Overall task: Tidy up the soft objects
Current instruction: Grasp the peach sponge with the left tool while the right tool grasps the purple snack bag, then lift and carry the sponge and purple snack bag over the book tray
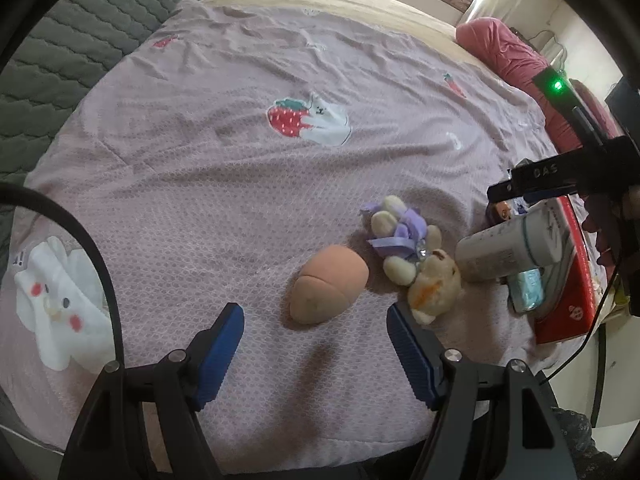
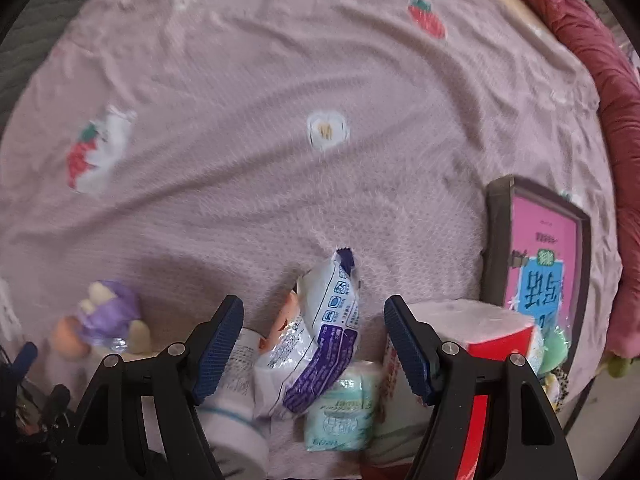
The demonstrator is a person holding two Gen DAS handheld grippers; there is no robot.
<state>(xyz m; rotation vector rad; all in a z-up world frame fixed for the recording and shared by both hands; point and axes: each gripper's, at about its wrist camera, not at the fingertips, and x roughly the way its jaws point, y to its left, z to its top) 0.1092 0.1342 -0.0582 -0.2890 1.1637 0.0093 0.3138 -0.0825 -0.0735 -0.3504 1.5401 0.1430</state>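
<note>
An orange egg-shaped sponge lies on the pink blanket, just ahead of my open, empty left gripper. Beside it are a purple-ribboned plush bunny and a small tan bear. My right gripper is open and empty, hovering over a white and purple snack packet, a green tissue pack and a white tube. The bunny and the sponge show at the lower left of the right wrist view. The right gripper also shows at the right edge.
A red box lies at the blanket's right edge with the tube and tissue pack. A pink-covered book stands at the right. A red pillow lies behind. A grey quilted headboard is at the left.
</note>
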